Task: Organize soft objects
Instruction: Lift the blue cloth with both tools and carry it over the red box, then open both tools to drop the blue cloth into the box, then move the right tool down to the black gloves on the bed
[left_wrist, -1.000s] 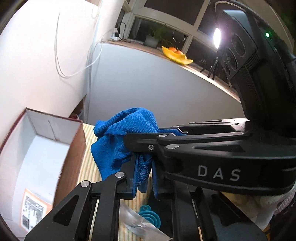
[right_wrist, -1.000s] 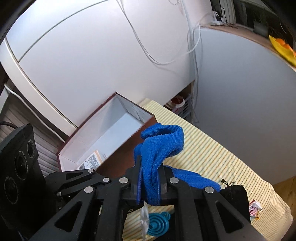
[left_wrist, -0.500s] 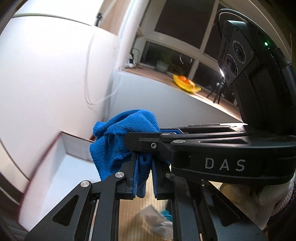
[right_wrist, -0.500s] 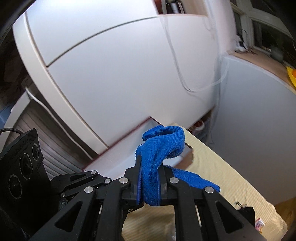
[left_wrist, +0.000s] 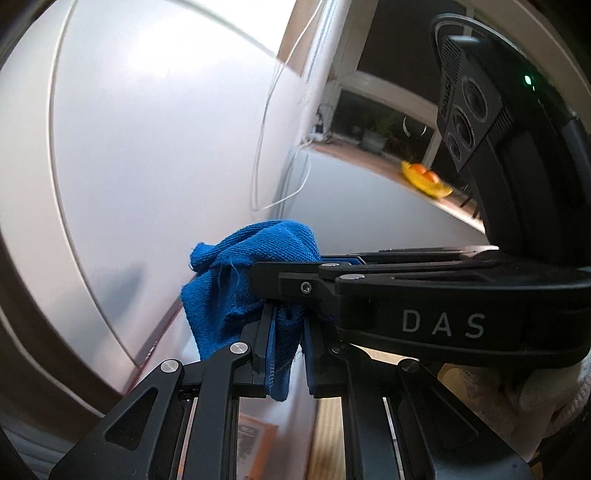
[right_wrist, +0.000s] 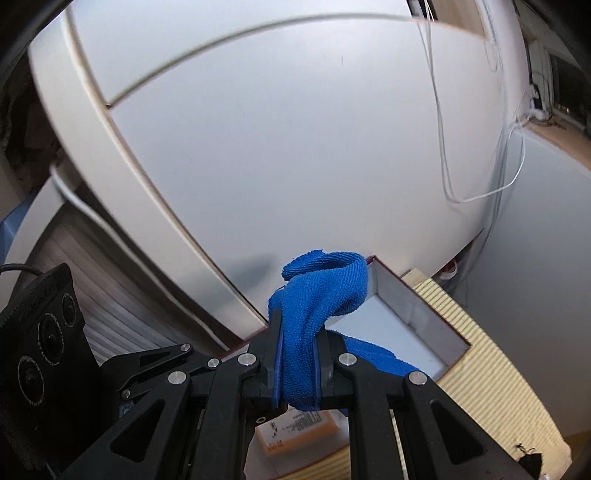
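You are holding one blue terry microfibre cloth (right_wrist: 317, 291) between both tools: your right hand-held gripper (right_wrist: 297, 369) is pinching a bunched fold of it with the jaws almost fully together, and your left hand-held gripper (left_wrist: 286, 354) is clamping another bunch of the same blue cloth (left_wrist: 251, 269) just as tightly, so the fabric is hanging off the surface and spanning from one tool to the other. What the coming move is turning on, in my judgement, is the open white-lined cardboard box (right_wrist: 417, 325): in the right wrist view it is lying directly below and just beyond the gripped fold, its long axis running from the near left, where an orange label is showing on the floor of the box, to the far right corner against the white cabinet wall (right_wrist: 295, 129). The right tool is sitting nearer the box's middle, with a tail of cloth draping toward the interior; the left view is too blurred to place the box (left_wrist: 258, 435) precisely. The striped beige surface (right_wrist: 498, 387) is lying to the right.
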